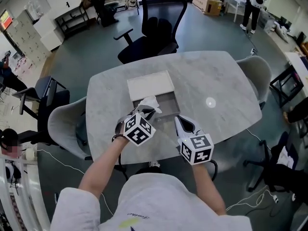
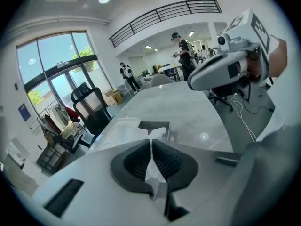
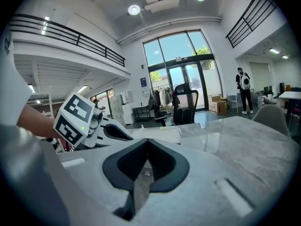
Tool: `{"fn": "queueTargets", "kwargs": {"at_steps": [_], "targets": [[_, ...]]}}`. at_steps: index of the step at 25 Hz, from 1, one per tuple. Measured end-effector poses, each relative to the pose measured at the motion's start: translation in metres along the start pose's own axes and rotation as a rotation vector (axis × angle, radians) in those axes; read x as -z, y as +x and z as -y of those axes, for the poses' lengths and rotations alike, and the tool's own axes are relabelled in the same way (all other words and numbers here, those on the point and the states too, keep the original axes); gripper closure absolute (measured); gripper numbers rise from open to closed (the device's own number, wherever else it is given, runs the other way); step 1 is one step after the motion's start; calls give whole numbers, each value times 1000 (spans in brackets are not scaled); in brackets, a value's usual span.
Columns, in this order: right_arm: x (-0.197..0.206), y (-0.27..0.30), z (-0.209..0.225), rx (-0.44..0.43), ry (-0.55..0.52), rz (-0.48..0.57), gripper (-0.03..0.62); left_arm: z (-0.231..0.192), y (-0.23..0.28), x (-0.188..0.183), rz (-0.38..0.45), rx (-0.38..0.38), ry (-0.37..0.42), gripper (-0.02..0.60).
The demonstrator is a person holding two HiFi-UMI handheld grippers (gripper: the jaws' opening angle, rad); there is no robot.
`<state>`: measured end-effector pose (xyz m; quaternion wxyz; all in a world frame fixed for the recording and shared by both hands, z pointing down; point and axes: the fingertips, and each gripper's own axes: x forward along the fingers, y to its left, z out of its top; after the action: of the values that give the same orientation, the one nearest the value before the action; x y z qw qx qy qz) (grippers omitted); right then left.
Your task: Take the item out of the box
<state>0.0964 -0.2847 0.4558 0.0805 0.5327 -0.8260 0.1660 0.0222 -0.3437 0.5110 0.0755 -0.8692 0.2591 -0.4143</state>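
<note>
A shallow grey box [image 1: 163, 107] stands open on the marble table [image 1: 216, 76], its white lid [image 1: 150, 85] lying flat behind it. My left gripper [image 1: 144, 110] is shut on a crumpled white item [image 1: 150, 102] at the box's near left corner. In the left gripper view the white item [image 2: 158, 133] is pinched between the pads [image 2: 165, 160] of the left gripper [image 2: 151, 144], with the box [image 2: 155, 125] just beyond. My right gripper [image 1: 179, 121] hovers at the box's near right corner, its jaws together and empty. The right gripper [image 3: 147, 144] view shows the same.
Grey shell chairs [image 1: 65, 124] stand at the table's left and right [image 1: 260, 73]; a black office chair [image 1: 154, 32] is at the far side. A person [image 1: 252, 4] stands far off at the back right. Cables [image 1: 255, 138] run over the floor.
</note>
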Motion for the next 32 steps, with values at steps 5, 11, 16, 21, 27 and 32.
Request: {"fn": "queueTargets", "kwargs": {"at_steps": [5, 11, 16, 21, 27, 32], "targets": [[-5, -14, -13, -17, -31, 21, 589, 6, -33, -9, 70, -62, -116, 561], [-9, -31, -24, -40, -59, 33, 589, 18, -69, -19, 169, -122, -281, 561], [-8, -47, -35, -53, -75, 41, 589, 26, -91, -20, 253, -174, -430, 561], [-2, -65, -43, -65, -109, 34, 589, 42, -110, -21, 329, -207, -552, 561], [11, -80, -49, -75, -118, 14, 589, 64, -118, -16, 359, -204, -658, 561], [13, -91, -51, -72, -117, 13, 589, 79, -121, -15, 360, -198, -680, 561]]}}
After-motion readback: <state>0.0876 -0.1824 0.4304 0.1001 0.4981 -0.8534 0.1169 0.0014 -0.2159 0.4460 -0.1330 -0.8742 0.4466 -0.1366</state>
